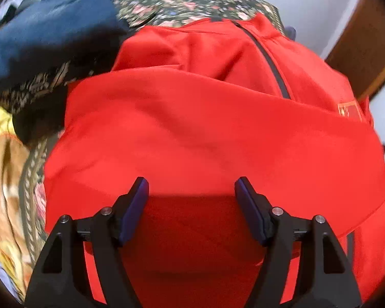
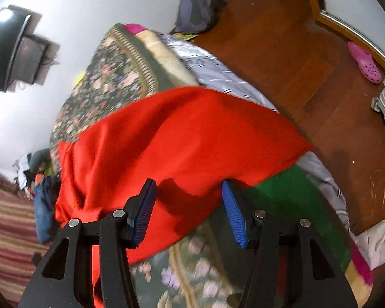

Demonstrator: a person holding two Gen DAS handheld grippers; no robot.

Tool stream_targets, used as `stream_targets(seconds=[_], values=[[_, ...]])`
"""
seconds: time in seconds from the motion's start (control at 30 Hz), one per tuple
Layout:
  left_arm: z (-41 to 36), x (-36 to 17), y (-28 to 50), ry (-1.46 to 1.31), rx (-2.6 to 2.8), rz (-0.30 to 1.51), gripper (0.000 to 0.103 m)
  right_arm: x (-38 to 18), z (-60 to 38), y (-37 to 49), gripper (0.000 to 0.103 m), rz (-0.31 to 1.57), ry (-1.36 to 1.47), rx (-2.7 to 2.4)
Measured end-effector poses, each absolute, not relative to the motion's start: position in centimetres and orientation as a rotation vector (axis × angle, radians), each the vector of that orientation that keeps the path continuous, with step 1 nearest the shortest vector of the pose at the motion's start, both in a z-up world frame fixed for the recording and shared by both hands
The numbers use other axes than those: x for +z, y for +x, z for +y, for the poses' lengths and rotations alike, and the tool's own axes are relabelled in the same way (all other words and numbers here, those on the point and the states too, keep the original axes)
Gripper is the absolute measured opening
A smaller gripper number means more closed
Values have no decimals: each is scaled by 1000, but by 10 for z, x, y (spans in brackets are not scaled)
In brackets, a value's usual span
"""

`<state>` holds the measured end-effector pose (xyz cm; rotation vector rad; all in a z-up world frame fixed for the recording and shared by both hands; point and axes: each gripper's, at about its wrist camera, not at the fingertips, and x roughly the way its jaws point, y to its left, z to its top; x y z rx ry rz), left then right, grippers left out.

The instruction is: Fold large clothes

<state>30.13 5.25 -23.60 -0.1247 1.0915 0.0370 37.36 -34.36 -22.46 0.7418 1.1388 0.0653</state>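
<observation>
A large red jacket (image 1: 205, 133) with a dark zipper (image 1: 272, 61) lies spread on a floral bedspread (image 1: 182, 2), its lower part folded up over the body. My left gripper (image 1: 191, 187) is open just above the red cloth, holding nothing. In the right wrist view the same red jacket (image 2: 179, 138) lies across the bed. My right gripper (image 2: 188, 190) is open at the jacket's near edge, the cloth lying between and under the fingers, not pinched.
A dark blue garment (image 1: 51, 36) and yellow cloth (image 1: 0, 133) lie left of the jacket. A grey striped sheet (image 2: 213, 69) hangs off the bed edge over the wooden floor (image 2: 308, 77). A pink clog (image 2: 365, 63), a bag (image 2: 195, 7) and a clothes pile (image 2: 33, 169) are around.
</observation>
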Motion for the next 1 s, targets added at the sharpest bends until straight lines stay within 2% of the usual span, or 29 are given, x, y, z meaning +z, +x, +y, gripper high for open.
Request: stream_targets(seconds=[0.2,0.27,0.33,0.4,0.47,0.5,0.73,0.9,0.97,1.0], values=[[51,-238,303,-128,31,1083,71,-235,-343,388,49,1190,721,32],[54,-238,303,-139,28,1080,71,-232,-330,390,43,1202,617,18],[53,-238,303,-132,30,1076,71,-227,-325,391,22,1202,544,-8],[53,-238,303,-127,32,1074,71,-218,-327,387,8,1179,514,-15],[53,-238,302,-130,34,1073,71,-203,-335,381,5,1132,525,-22],[53,-238,302,-131,35,1073,71,-192,-342,377,0,1097,528,-26],[51,-238,300,-120,45,1067,71,-87,-364,337,0,810,446,-59],[52,-236,296,-128,56,1069,71,-79,-349,322,2,897,438,55],[54,-233,294,-133,61,1075,71,-98,-341,323,13,975,455,88],[54,-231,292,-134,61,1074,71,-110,-335,325,31,1014,476,104]])
